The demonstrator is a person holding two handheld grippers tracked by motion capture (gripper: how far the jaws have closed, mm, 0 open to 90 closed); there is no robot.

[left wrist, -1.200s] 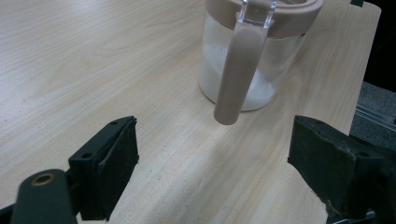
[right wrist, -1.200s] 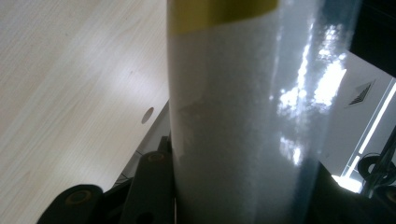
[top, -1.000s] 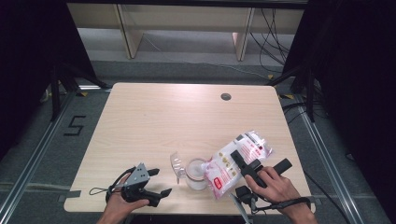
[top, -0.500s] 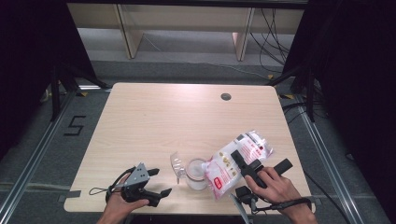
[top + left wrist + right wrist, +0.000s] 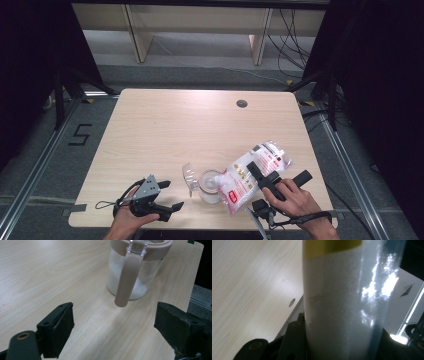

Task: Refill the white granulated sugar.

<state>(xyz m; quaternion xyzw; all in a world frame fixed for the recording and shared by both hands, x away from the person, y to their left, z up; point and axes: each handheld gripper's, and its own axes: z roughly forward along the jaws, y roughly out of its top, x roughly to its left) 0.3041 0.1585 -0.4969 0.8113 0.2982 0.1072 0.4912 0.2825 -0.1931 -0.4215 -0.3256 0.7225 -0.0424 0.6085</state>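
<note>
1. the bag (image 5: pixel 255 172) of white grains hung tilted over the near right part of the worktop (image 5: pixel 190 125), its lower corner dipping toward the mouth of the jar (image 5: pixel 210 186).
2. the jar stood upright on the worktop near the front edge, between the two hands; in the left gripper view its clear wall showed white grains in the bottom and a tan rim with a long tan handle (image 5: pixel 128 277) hanging down its side.
3. a clear flap, probably the jar's hinged lid (image 5: pixel 188 176), stood raised on the side away from the bag.
4. the right gripper (image 5: pixel 260 176) was clamped on the bag's middle, and in its own view the bag filled the space between its jaws.
5. the left gripper (image 5: pixel 167 196) rested low near the front left, jaws wide apart with nothing between them, pointing at the jar but well short of it.
6. judged from this, the step in hand was pouring the grains from the bag into the jar.
7. the next move likely called for holding the bag's opening over the mouth and tipping gently, so that grains would not spill onto the worktop; the left gripper could steady the jar by its handle.
</note>
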